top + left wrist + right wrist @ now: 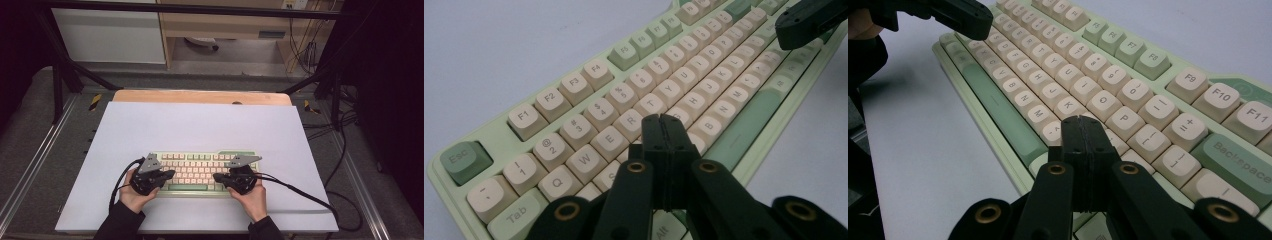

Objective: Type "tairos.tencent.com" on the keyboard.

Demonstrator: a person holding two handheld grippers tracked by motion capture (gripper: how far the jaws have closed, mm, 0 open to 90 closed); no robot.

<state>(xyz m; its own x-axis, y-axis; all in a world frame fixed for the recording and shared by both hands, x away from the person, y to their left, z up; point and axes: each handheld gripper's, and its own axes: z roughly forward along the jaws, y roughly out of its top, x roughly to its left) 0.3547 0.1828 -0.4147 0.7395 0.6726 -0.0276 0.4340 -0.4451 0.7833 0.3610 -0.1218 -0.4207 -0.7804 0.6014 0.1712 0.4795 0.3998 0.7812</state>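
The keyboard (202,172) lay in the lower centre of the high view, on the white sheet (200,130) that covered the bench (200,96). The left gripper (170,174) hovered over its left end and the right gripper (217,176) over its right end, each held in one hand.

In the left gripper view, the left gripper (661,119) had its jaws pressed fully together with nothing between them, the tip standing above the letter rows near the T and G keys. In the right gripper view, the right gripper (1083,121) was likewise closed on nothing, its tip above the keys at the lower right of the letter block, near the M key (1037,113). Whether either tip touched a keycap could not be told.

The step in hand appeared to be pressing keys with the closed jaw tips. To do it well, the jaws should have been kept shut so that the pair formed one narrow stylus; the tip should have come down squarely on the middle of a single keycap, to avoid catching a neighbour; and the two tips should have kept apart over the space bar (1003,117).

No containers stood on the bench.
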